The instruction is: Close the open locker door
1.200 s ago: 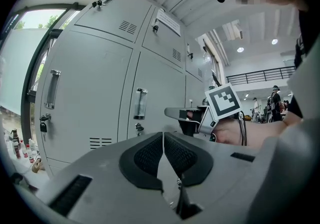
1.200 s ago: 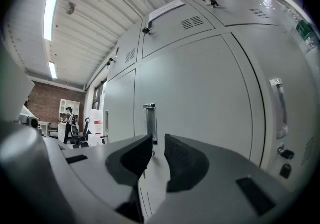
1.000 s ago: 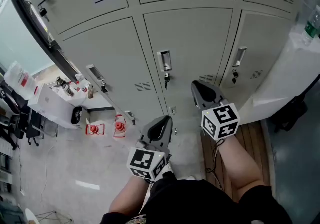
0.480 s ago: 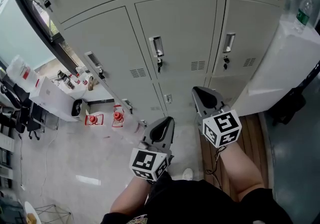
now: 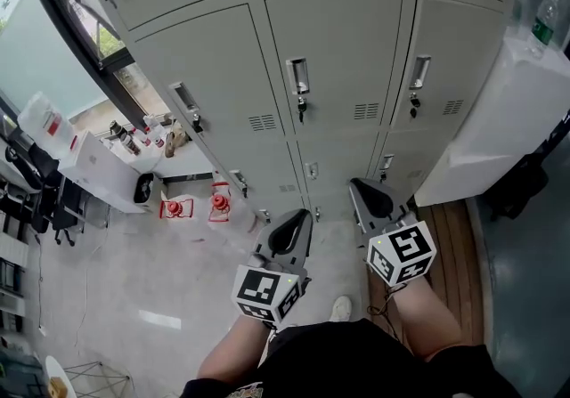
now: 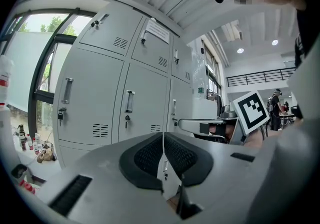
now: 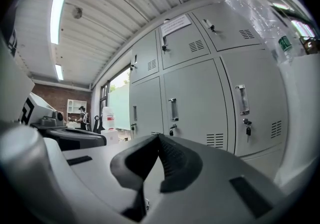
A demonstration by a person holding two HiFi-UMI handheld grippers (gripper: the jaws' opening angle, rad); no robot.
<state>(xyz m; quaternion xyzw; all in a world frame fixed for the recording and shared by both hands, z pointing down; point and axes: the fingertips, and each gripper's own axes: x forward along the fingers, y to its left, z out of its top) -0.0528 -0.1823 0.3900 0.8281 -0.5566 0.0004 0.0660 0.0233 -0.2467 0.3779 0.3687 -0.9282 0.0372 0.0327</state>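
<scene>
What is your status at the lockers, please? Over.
Left gripper shut, empty. Right gripper shut, empty. Locker doors in view all look closed. Nothing in the way.

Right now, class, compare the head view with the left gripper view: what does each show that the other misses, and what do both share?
Only the head view shows the floor, red objects on it, and a shoe. Only the left gripper view shows ceiling lights, a railing and a paper notice on an upper door. Both show the grey lockers with handles and keys, the window, the shut left tongs and the right tongs.
</scene>
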